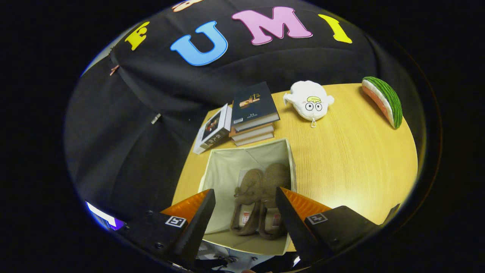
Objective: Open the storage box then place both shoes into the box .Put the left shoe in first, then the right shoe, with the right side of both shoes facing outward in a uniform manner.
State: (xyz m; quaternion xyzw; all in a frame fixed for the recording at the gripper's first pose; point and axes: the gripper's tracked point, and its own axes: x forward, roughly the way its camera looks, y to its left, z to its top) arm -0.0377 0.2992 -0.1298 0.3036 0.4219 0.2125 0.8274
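Note:
An open cream fabric storage box (pixel 223 170) stands on the wooden table, below and just ahead of my fingers. Two brown fuzzy slippers lie side by side inside it against its right wall, toes pointing away from me: one slipper (pixel 248 203) on the left, the other (pixel 273 197) on the right. My gripper (pixel 245 195) hovers above the box, open, with nothing between its fingers. The slippers show in the gap between the fingers, well below them.
Beyond the box is a stack of books (pixel 253 113) with another book (pixel 214 129) leaning beside it. A white plush toy (pixel 308 100) and a watermelon-slice toy (pixel 382 100) lie further back to the right. The wooden table (pixel 352 163) stretches to the right of the box.

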